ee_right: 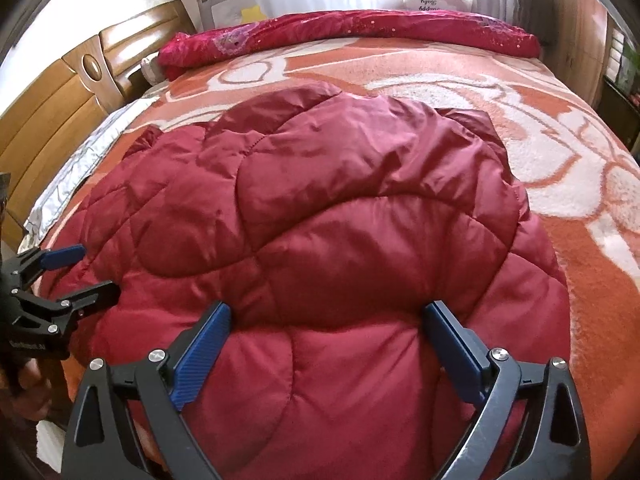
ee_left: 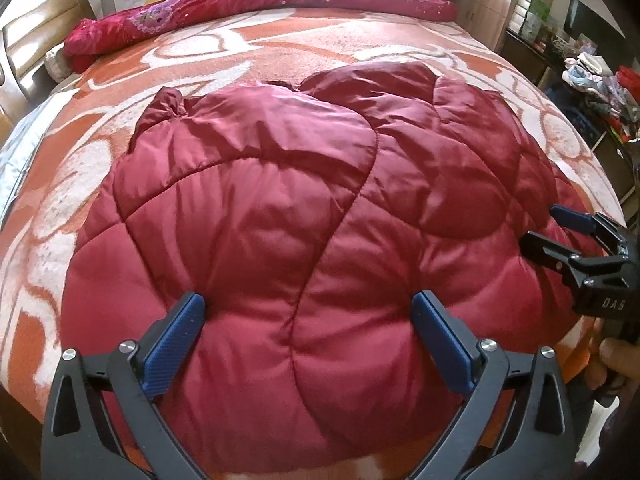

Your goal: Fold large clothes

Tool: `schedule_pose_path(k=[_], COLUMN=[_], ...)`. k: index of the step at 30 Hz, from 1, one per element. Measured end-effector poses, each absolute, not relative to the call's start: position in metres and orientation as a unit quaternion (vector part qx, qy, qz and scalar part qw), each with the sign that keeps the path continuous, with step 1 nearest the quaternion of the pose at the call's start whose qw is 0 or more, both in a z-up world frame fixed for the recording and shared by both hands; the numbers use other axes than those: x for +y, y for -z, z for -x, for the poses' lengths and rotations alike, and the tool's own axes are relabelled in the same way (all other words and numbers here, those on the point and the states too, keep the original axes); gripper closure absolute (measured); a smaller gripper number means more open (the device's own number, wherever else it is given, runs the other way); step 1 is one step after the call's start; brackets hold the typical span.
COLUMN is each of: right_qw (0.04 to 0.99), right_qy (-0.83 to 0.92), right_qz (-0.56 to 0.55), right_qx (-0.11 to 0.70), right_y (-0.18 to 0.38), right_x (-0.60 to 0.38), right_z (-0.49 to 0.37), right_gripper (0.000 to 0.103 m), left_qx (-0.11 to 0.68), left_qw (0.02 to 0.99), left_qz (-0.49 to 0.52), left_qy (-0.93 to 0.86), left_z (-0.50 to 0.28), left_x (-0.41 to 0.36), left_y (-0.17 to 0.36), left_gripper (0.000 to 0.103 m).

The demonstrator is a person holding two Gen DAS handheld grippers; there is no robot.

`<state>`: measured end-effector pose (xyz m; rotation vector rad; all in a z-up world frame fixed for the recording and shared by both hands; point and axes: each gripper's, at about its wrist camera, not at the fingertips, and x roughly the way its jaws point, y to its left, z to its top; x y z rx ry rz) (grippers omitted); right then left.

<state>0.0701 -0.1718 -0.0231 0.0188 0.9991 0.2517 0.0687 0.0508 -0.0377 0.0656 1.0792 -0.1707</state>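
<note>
A large dark red quilted puffer jacket [ee_left: 304, 200] lies spread on the bed, its near hem toward me; it also shows in the right wrist view [ee_right: 340, 220]. My left gripper [ee_left: 308, 308] is open, its blue pads wide apart over the jacket's near hem, holding nothing. My right gripper [ee_right: 328, 316] is open too, over the hem further right. Each gripper shows in the other's view: the right one [ee_left: 556, 228] at the jacket's right edge, the left one [ee_right: 92, 268] at its left edge.
The bed is covered with an orange and white patterned blanket [ee_left: 280, 52]. A rolled red quilt [ee_left: 256, 4] lies along the far edge. A wooden headboard [ee_right: 52, 108] stands at the left. Cluttered shelves [ee_left: 592, 76] stand at the right.
</note>
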Motion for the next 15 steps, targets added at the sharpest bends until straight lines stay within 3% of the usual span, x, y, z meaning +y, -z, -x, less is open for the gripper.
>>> schedule_pose_path(k=[15], right_qw=[0.865], right_qy=[-0.149], right_qz=[0.0], right_qx=[0.478], right_y=[-0.001], right_x=[-0.177], right_z=[-0.001], right_gripper=[0.006], left_qx=[0.509], left_qw=[0.856], left_qz=[-0.03], left_qy=[0.081], left_z=[-0.02], left_x=[0.074], left_y=[0.022], left_gripper=[0.0])
